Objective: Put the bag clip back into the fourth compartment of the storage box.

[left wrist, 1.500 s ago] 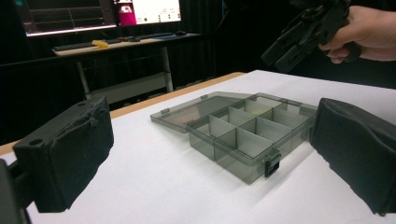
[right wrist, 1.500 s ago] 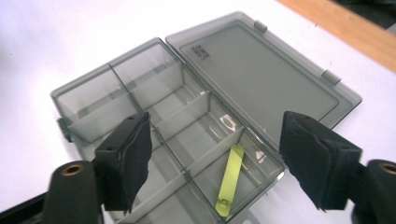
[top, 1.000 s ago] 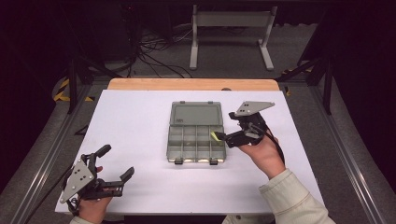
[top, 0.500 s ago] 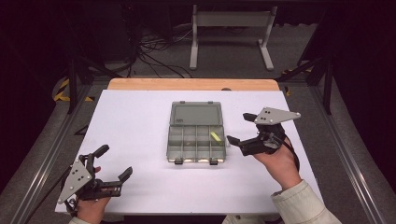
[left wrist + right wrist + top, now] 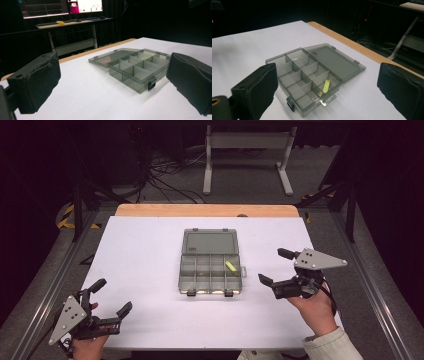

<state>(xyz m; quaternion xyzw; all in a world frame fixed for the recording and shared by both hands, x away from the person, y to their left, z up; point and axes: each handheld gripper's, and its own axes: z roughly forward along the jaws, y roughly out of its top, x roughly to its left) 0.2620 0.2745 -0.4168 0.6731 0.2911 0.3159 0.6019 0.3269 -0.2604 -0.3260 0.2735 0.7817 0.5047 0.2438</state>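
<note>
You're working in what looks like a recording lab: dark surroundings, cables (image 5: pixel 165 180) strewn on the floor, a white-topped table (image 5: pixel 145 250), lit monitors (image 5: pixel 60 6) behind, hazard tape (image 5: pixel 65 217) marking the floor.

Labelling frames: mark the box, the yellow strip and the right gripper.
box (image 5: pixel 187 281): high view, left wall.
yellow strip (image 5: pixel 326 86): right gripper view, strip's middle.
right gripper (image 5: pixel 276 267): high view, midway between fingertips.
</note>
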